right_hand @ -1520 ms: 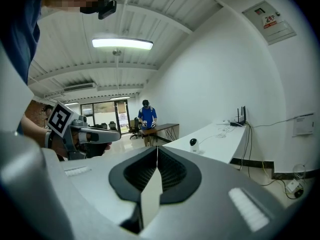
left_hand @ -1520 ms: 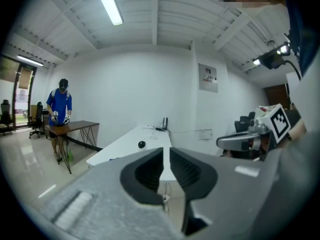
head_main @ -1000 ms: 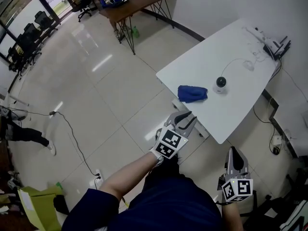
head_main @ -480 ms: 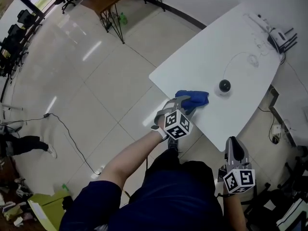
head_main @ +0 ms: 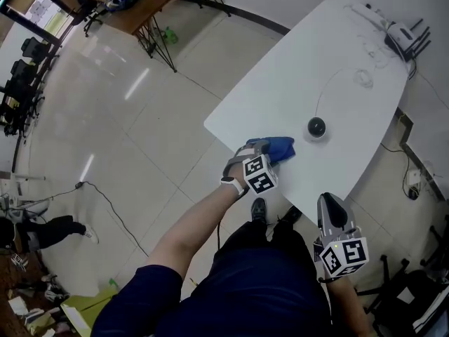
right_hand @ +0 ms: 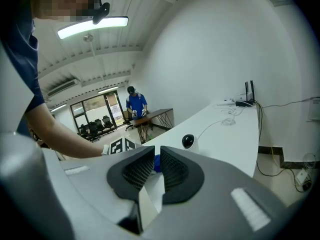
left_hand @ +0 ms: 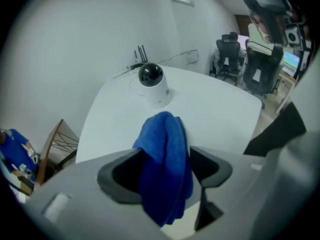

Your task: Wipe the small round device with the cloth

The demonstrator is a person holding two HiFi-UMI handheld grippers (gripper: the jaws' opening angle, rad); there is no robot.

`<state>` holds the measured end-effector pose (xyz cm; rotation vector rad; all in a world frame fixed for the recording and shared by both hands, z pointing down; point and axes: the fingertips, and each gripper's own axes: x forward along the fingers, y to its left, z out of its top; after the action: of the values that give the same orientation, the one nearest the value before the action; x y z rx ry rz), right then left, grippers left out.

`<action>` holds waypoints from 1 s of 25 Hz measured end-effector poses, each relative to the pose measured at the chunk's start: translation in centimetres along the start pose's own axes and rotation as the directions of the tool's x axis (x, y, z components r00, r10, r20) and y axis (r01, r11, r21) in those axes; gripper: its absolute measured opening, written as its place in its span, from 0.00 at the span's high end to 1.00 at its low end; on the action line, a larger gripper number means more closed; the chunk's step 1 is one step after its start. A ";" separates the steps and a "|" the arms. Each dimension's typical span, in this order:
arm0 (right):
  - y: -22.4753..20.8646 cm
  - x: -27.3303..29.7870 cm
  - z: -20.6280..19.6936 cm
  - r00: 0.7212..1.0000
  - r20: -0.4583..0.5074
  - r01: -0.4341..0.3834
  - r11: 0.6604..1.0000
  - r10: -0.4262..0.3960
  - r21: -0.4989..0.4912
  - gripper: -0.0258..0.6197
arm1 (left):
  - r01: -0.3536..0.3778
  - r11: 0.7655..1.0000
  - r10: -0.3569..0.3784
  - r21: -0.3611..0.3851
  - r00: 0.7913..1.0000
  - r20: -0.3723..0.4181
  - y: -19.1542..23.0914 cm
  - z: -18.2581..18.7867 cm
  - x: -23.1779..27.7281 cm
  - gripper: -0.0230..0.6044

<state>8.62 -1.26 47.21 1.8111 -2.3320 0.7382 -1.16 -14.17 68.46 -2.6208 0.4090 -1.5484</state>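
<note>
The small round device (head_main: 316, 127) sits on the white table (head_main: 280, 69), with the blue cloth (head_main: 278, 147) near it by the edge. The left gripper (left_hand: 165, 166) has jaws that have just been opening and straddle the cloth without pinching it; closing on it seems next. The right gripper (head_main: 331, 210) waits with its jaws together.

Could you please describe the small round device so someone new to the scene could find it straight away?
Find the large white table. On its near side, right of the crumpled blue cloth in the head view, stands the small round device. Unlike the soft cloth, it is a white base topped by a black dome.
</note>
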 end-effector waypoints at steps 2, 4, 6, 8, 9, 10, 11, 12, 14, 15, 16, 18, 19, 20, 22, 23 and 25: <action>-1.2 -0.1 -0.1 1.000 0.004 0.007 1.000 -0.007 0.019 0.90 | -0.001 0.999 0.001 -0.045 1.000 -0.004 0.7 0.1 0.4 0.52; -2.5 -0.2 -0.2 1.000 0.005 0.019 0.999 -0.019 0.041 0.90 | -0.005 0.999 0.004 -0.050 1.000 -0.015 1.4 0.2 0.7 0.56; -3.3 -0.3 -0.5 1.000 0.002 0.027 0.998 -0.027 0.054 0.90 | -0.013 1.000 0.012 -0.027 1.000 -0.028 1.8 0.0 1.0 0.58; -3.8 -0.3 -0.7 1.000 -0.002 0.027 0.998 -0.027 0.063 0.90 | -0.026 1.000 0.026 0.004 0.999 -0.039 1.9 -0.2 1.2 0.62; -4.0 -0.2 -0.8 1.000 -0.002 0.025 0.998 -0.025 0.065 0.90 | -0.033 0.999 0.034 0.020 0.998 -0.044 1.9 -0.2 1.2 0.65; -4.1 -0.2 -0.7 1.000 -0.002 0.023 0.998 -0.023 0.066 0.90 | -0.042 0.999 0.043 0.034 0.998 -0.047 1.9 -0.1 1.2 0.69; -4.3 -0.2 -0.7 1.000 -0.002 0.022 0.998 -0.021 0.066 0.91 | -0.048 0.998 0.050 0.040 0.998 -0.048 1.9 -0.1 1.2 0.73; -4.3 -0.2 -0.6 1.000 -0.002 0.020 0.998 -0.020 0.065 0.91 | -0.049 0.998 0.051 0.032 0.998 -0.048 2.0 -0.1 1.1 0.75; -4.5 -0.2 -0.4 1.000 -0.001 0.020 0.998 -0.020 0.061 0.91 | -0.040 0.999 0.039 -0.035 0.999 -0.036 2.2 0.0 0.8 0.78; -4.5 -0.3 -0.3 1.000 -0.001 0.021 0.998 -0.021 0.059 0.91 | -0.034 0.996 0.033 -0.081 0.999 -0.023 2.4 0.1 0.6 0.79; -4.6 -0.3 -0.2 1.000 0.000 0.023 0.998 -0.023 0.058 0.91 | -0.029 0.992 0.029 -0.125 1.000 -0.006 2.7 0.3 0.3 0.79; -4.9 -0.4 -0.1 1.000 0.003 0.028 0.998 -0.028 0.054 0.91 | -0.014 0.980 0.023 -0.198 0.999 0.041 3.1 1.1 -0.5 0.79; -5.0 -0.5 -0.1 0.999 0.005 0.031 0.998 -0.031 0.053 0.91 | -0.006 0.975 0.022 -0.224 0.997 0.069 3.2 1.6 -1.0 0.79; -5.2 -0.5 0.0 0.999 0.007 0.035 0.998 -0.035 0.053 0.91 | 0.001 0.970 0.024 -0.243 0.995 0.098 3.2 2.3 -1.5 0.79; -5.4 -0.6 0.2 0.999 0.009 0.042 0.998 -0.042 0.052 0.91 | 0.015 0.963 0.032 -0.268 0.985 0.170 3.2 4.2 -2.8 0.79; -5.5 -0.6 0.3 0.999 0.011 0.044 0.998 -0.045 0.051 0.91 | 0.023 0.962 0.036 -0.272 0.977 0.212 3.2 5.5 -3.6 0.79; -5.7 -0.6 0.6 0.999 0.016 0.050 0.997 -0.050 0.052 0.91 | 0.040 0.968 0.038 -0.249 0.953 0.300 2.8 8.6 -5.4 0.79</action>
<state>14.23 -1.99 48.29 1.8970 -2.2897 0.7855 3.32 -16.11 59.08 -2.9853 0.6141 -1.1276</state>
